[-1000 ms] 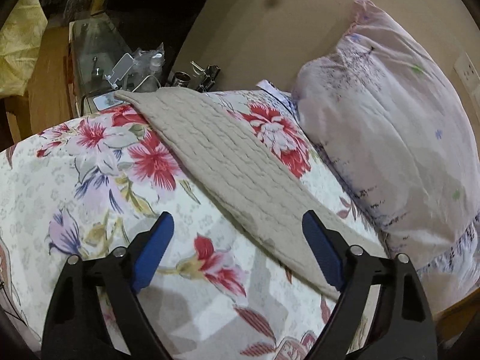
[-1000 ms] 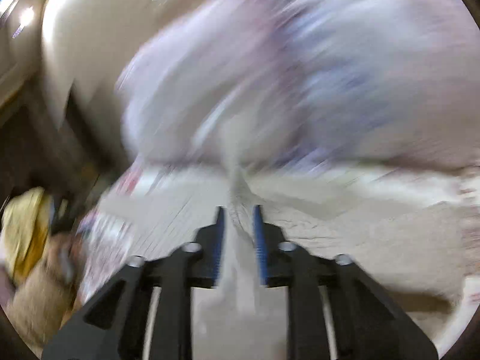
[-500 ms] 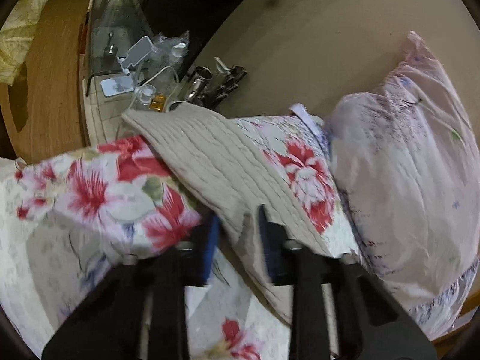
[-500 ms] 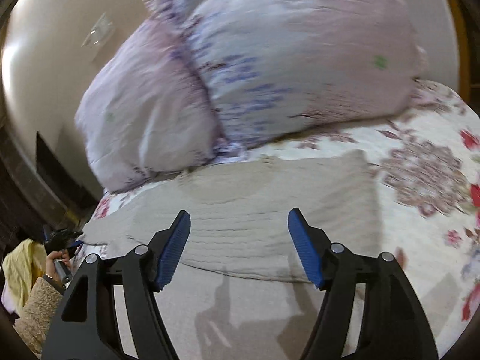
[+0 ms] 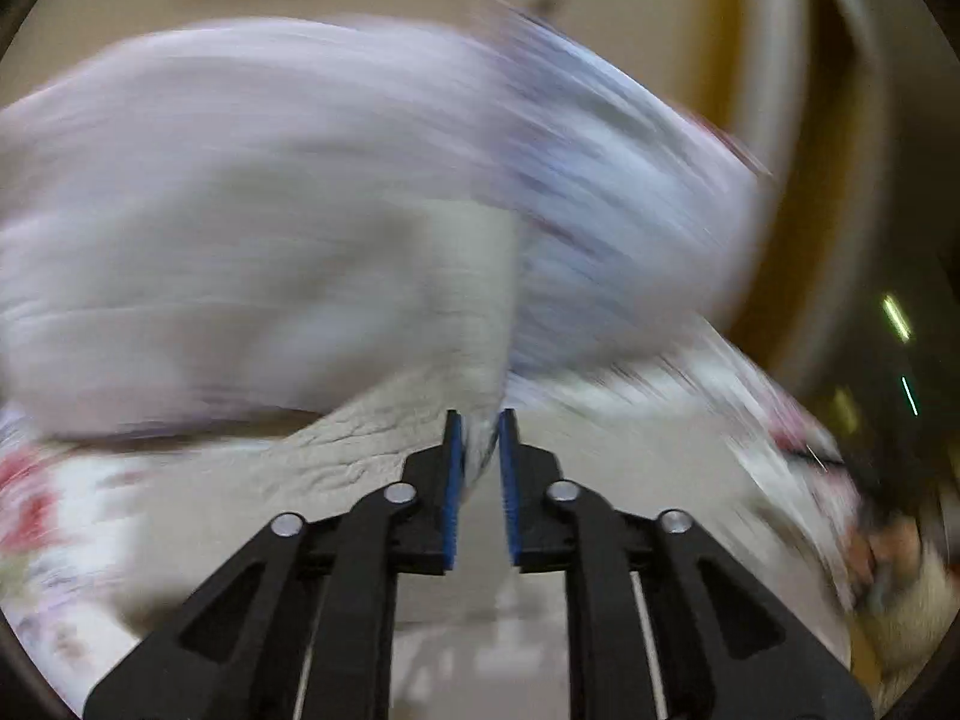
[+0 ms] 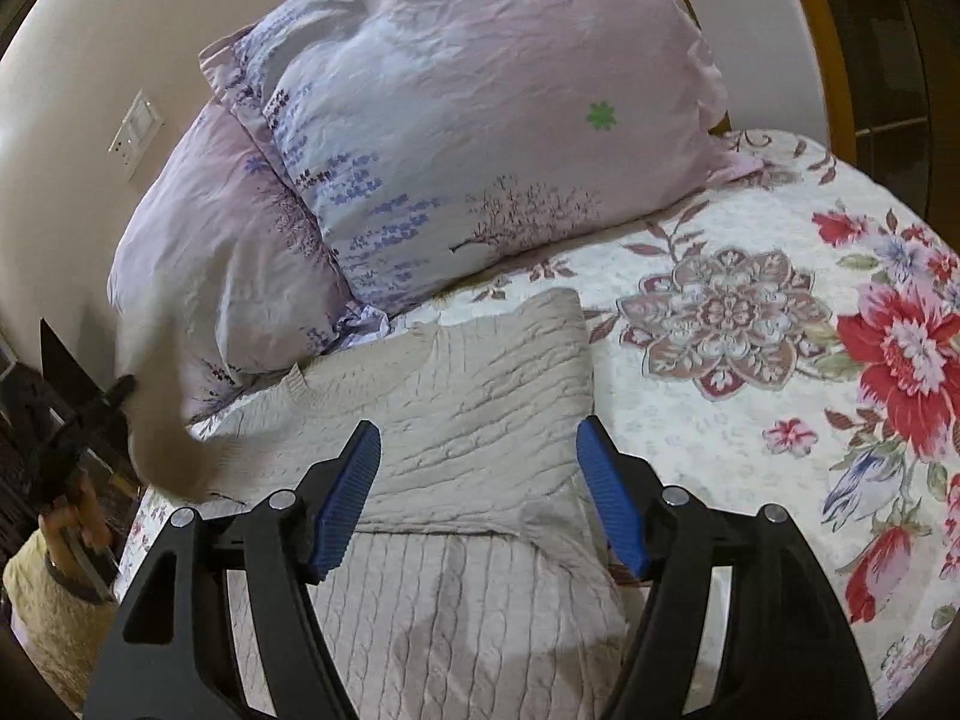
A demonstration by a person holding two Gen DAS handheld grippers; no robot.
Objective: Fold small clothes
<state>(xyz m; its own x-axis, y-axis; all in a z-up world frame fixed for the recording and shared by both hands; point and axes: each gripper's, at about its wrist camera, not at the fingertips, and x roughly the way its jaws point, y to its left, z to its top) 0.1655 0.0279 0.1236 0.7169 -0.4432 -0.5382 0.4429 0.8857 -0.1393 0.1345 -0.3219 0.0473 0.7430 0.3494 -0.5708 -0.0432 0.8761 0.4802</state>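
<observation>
A beige cable-knit garment (image 6: 456, 420) lies on the floral bedspread (image 6: 750, 396), its right side folded over onto itself. My right gripper (image 6: 480, 480) is open and empty, hovering just above the garment's middle. My left gripper (image 5: 478, 450) is shut on a fold of the same beige knit (image 5: 372, 444); its view is heavily motion-blurred. In the right wrist view the left gripper (image 6: 78, 414) shows at the far left edge, lifting the garment's blurred left part (image 6: 162, 420).
Two lilac printed pillows (image 6: 456, 138) lean against the wall just behind the garment. A wall switch plate (image 6: 135, 135) sits at upper left. The bedspread extends to the right. A wooden bed frame (image 6: 822, 42) rises at upper right.
My left gripper closed on the garment's left part and swings it fast toward the pillows. My right gripper, shut on knit a second ago, has opened and stays over the fold.
</observation>
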